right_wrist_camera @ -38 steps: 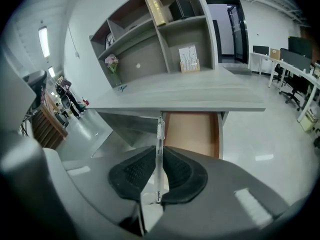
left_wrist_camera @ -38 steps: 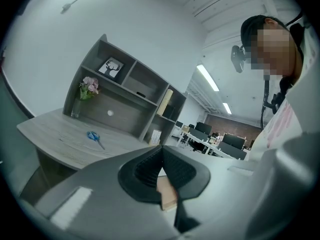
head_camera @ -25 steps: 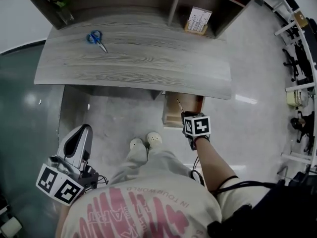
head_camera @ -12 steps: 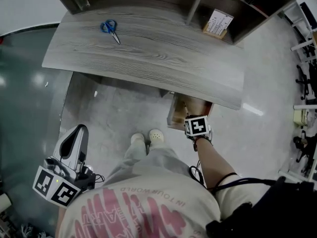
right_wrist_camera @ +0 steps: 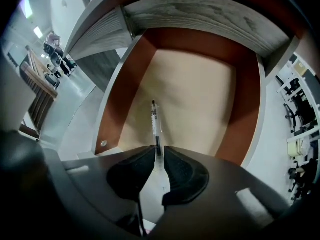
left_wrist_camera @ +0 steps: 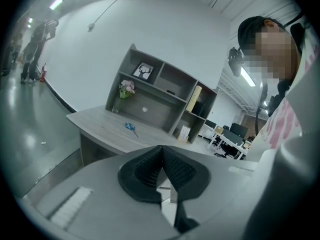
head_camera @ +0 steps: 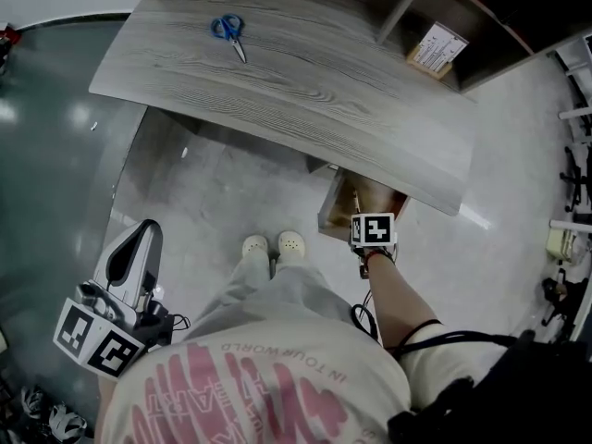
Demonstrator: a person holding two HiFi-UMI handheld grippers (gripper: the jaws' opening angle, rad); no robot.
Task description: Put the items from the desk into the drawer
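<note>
My right gripper [right_wrist_camera: 159,156] is shut on a clear pen [right_wrist_camera: 156,129], whose tip points into the open wooden drawer [right_wrist_camera: 190,99] just below it. In the head view that gripper [head_camera: 373,232] hangs over the drawer [head_camera: 344,213] under the desk's right end. Blue-handled scissors [head_camera: 228,31] lie on the grey desk top [head_camera: 305,91], also small in the left gripper view as scissors [left_wrist_camera: 131,129]. My left gripper [left_wrist_camera: 161,166] is shut with nothing in it, held low at my left side [head_camera: 129,266], far from the desk.
A shelf unit [left_wrist_camera: 160,91] stands on the back of the desk with a flower vase [left_wrist_camera: 124,91] and a box [head_camera: 437,49]. The drawer's inside is bare. Office chairs and racks [head_camera: 573,183] stand at the right.
The head view has tilted, so the desk sits higher and further right. My right gripper with the pen has stayed over the open drawer. The left gripper has dropped slightly.
</note>
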